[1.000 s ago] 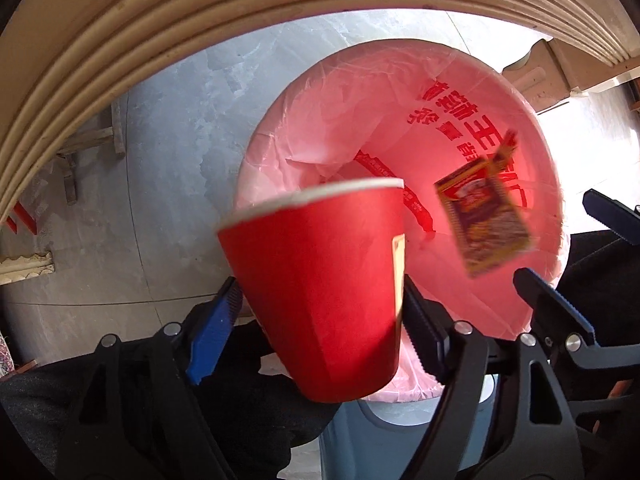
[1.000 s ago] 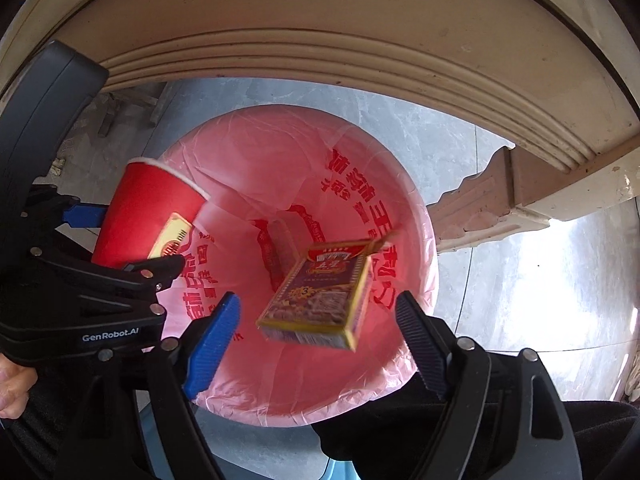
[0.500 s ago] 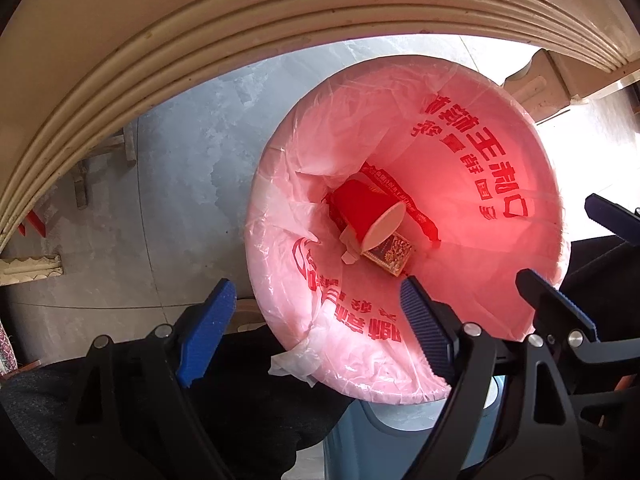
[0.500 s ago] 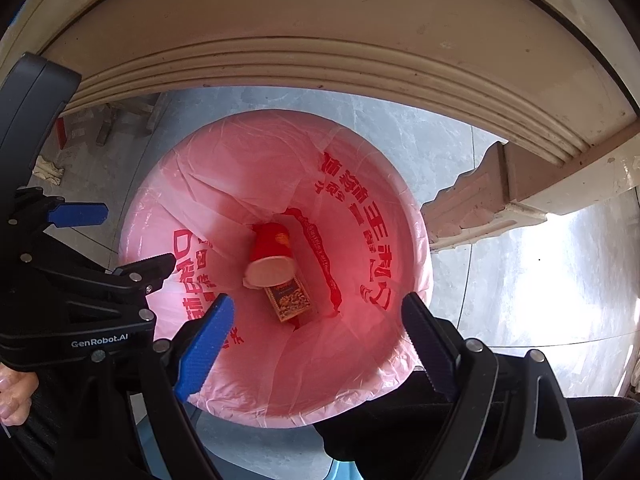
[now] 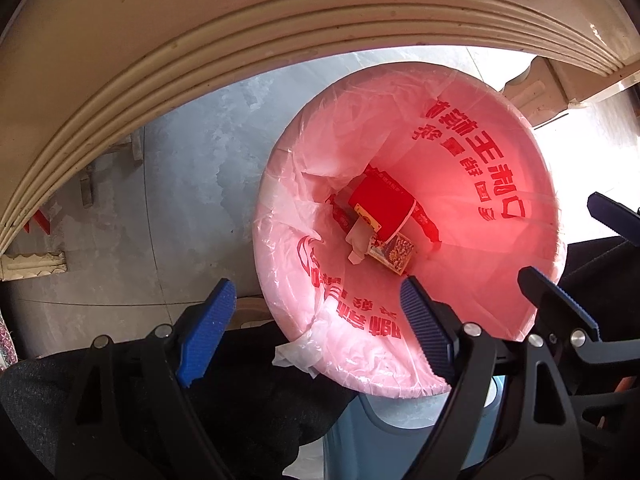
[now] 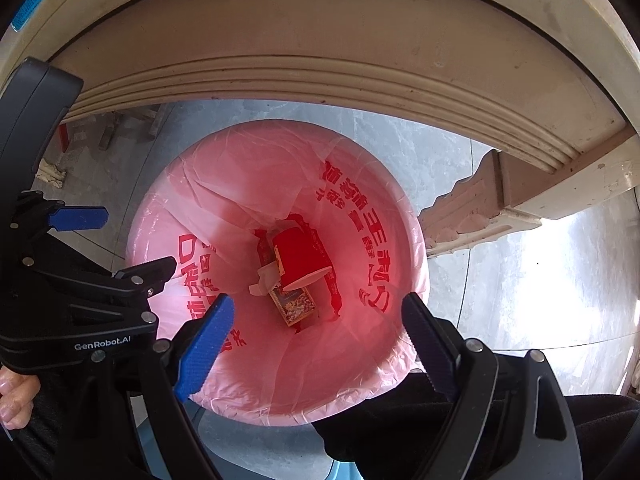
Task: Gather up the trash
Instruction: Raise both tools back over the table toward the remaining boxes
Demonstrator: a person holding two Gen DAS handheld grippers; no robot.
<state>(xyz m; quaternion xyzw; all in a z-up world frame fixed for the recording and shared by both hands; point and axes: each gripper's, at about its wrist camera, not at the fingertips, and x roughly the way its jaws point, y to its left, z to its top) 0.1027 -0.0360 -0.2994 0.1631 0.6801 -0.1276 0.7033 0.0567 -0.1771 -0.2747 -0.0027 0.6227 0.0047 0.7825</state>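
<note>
The red cup (image 5: 382, 210) is lying over the snack packet (image 5: 394, 251), covering its upper part, so the packet's print is reading too small to tell; a pale scrap (image 5: 357, 240) beside them is staying unidentifiable; the bin (image 6: 276, 280) wall is sitting hidden under the pink liner (image 5: 480, 280), red lettering on it partly folding out of sight; the right gripper (image 6: 316, 344) is being cut off by the bottom edge, the left gripper (image 5: 316, 332) likewise; a hand (image 6: 16, 396) at the left edge is showing only fingertips; the cream furniture (image 6: 320, 32) is running past the frame top.
</note>
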